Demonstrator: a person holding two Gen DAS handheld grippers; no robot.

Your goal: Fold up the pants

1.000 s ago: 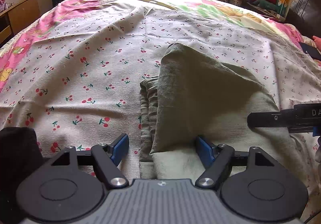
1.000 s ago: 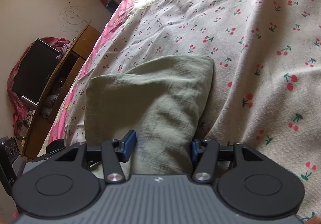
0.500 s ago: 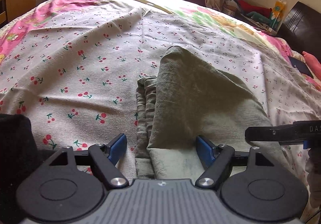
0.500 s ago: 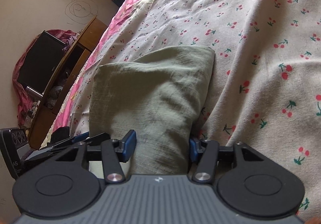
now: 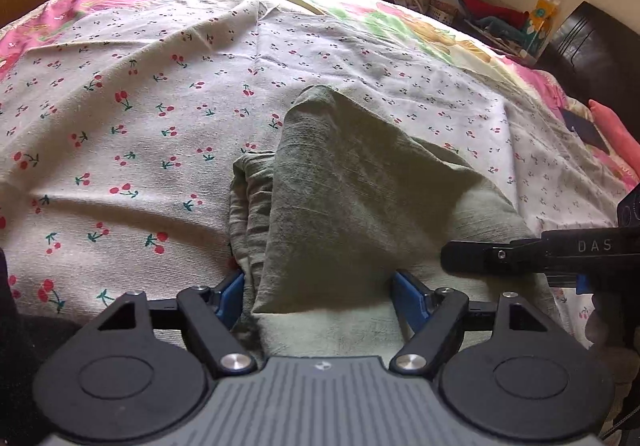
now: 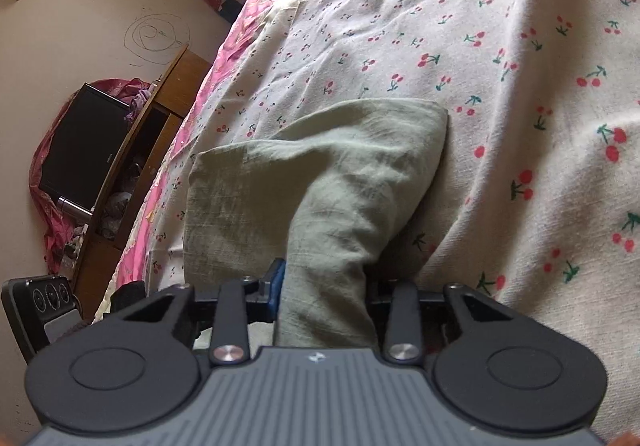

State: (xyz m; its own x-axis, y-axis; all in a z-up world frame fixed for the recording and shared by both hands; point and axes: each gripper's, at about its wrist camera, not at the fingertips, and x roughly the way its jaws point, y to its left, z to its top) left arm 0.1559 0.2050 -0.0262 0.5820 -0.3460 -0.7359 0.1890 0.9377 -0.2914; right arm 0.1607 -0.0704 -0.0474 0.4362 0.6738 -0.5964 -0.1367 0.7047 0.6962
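While the crumpled olive-green woven pants (image 5: pixel 360 206) lie on the cherry-print bedsheet (image 5: pixel 120 126), long axis toward 12 o'clock, the left gripper (image 5: pixel 318 292) stands spread around their near edge; the right gripper (image 6: pixel 324 286), nearer the lifted fold, is pinching it.

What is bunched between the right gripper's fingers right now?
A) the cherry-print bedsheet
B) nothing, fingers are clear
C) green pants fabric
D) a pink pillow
C: in the right wrist view a fold of the green pants rises off the cherry-print bedsheet and runs between the fingers of the right gripper, which have closed in on it.
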